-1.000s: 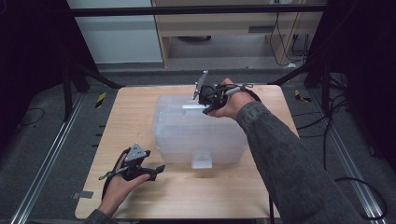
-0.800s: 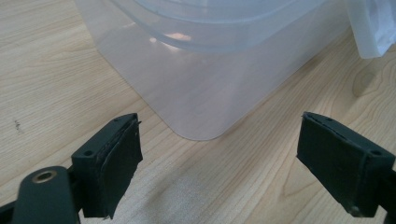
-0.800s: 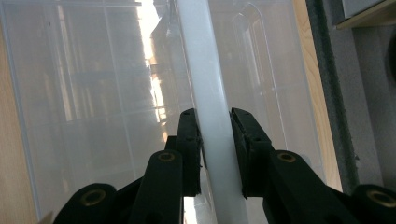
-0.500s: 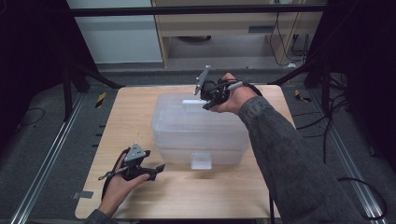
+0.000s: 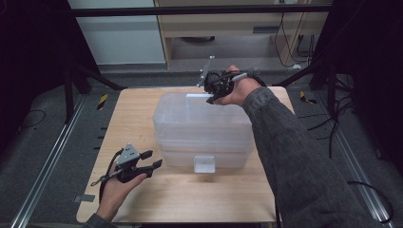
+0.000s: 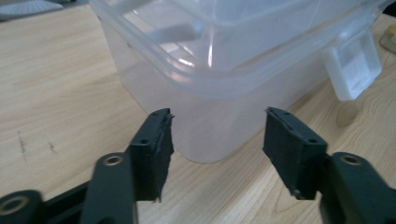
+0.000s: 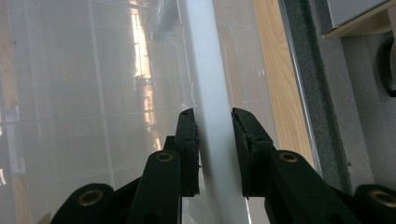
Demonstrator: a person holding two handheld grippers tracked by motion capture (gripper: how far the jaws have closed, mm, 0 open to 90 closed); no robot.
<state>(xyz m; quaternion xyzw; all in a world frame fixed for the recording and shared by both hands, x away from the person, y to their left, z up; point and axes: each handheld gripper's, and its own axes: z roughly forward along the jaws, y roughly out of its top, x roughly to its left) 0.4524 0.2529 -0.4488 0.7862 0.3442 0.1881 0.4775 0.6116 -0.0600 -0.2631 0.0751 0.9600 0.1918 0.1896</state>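
Box: clear plastic storage box (image 5: pixel 202 128) sits in the middle of the wooden table (image 5: pixel 128 123), lid (image 5: pixel 199 111) on top, and nothing can be made out inside it.
Far latch: white latch (image 7: pixel 212 107) on the far edge is clamped between the jaws of the right gripper (image 5: pixel 211 85); the right gripper view shows both pads pressed to its sides.
Near latch: white latch (image 5: pixel 204 164) on the near side hangs down against the wall, untouched.
Left gripper: left gripper (image 5: pixel 151 159) rests just off the near left corner of the box, apart from it; its jaws have just been closing to about half their spread, with nothing between them, only the corner of the box beyond.
Done: far latch gripped, and it appears to be swinging up off the rim.
Left: judging by this, the far latch must come fully free, the near latch still needs undoing, and the lid is not yet lifted.
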